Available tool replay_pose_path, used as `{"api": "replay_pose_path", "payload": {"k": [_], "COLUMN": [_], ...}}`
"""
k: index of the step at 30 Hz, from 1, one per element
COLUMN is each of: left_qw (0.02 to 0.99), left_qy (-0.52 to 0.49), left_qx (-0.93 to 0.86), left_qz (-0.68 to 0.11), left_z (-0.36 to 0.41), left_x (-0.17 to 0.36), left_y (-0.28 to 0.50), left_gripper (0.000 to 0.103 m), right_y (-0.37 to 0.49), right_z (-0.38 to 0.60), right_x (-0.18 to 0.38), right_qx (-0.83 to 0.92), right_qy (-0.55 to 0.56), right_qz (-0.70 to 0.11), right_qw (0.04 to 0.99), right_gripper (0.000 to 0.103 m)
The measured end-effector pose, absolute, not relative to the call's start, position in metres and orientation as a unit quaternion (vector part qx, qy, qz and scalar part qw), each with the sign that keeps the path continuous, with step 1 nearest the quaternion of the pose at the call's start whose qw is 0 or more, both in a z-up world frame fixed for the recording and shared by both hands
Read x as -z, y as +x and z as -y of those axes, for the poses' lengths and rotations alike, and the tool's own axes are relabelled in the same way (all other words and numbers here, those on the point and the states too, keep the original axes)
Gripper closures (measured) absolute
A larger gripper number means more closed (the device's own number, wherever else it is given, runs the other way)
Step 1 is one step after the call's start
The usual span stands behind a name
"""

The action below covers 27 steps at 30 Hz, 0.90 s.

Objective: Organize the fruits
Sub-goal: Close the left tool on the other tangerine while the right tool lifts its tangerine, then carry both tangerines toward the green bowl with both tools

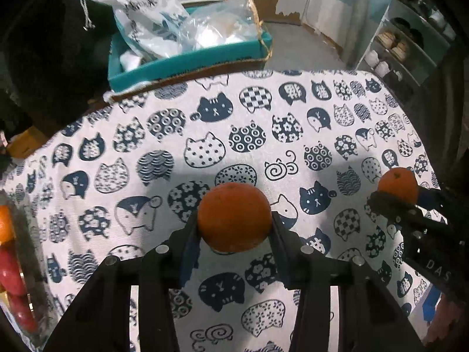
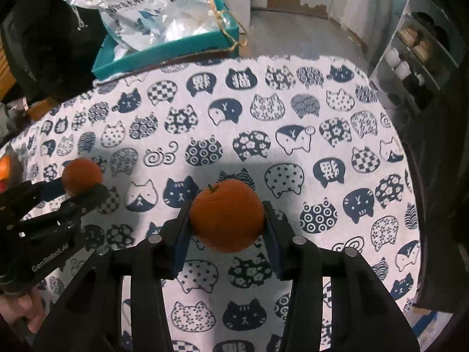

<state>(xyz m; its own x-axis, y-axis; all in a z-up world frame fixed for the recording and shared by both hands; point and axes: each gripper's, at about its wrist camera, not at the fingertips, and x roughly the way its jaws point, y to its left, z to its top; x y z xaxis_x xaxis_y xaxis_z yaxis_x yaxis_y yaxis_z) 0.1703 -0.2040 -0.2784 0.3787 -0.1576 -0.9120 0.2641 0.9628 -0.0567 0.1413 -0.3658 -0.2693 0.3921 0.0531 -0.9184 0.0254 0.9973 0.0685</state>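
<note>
My left gripper (image 1: 234, 223) is shut on an orange (image 1: 234, 215), held above the cat-print tablecloth (image 1: 205, 135). My right gripper (image 2: 227, 220) is shut on a second orange (image 2: 227, 215) with a small stem. Each gripper shows in the other's view: the right one with its orange (image 1: 398, 184) at the right edge of the left wrist view, the left one with its orange (image 2: 82, 180) at the left of the right wrist view. A clear container (image 1: 27, 264) with red and orange fruit stands at the far left.
A teal box (image 1: 187, 61) holding plastic bags (image 1: 152, 14) sits beyond the table's far edge. A shelf unit (image 1: 410, 44) with jars stands at the right. Dark fabric hangs at the far left.
</note>
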Motion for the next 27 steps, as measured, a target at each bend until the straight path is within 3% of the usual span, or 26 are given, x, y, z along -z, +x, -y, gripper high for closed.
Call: {"api": "replay_pose_path", "payload": {"k": [27], "left_qw": [0.889], "left_qy": [0.033], "left_qx": [0.110], "left_qz": [-0.443], "left_z": [0.148], "left_x": [0.155], "left_y": [0.104], "left_gripper": [0.057], "right_y": [0.104], "right_z": [0.326], "right_x": [0.154], "right_qx": [-0.053], "right_qy": [0.000], "right_qz": [-0.442], "right_qw": [0.895], "right_gripper": [0.059]}}
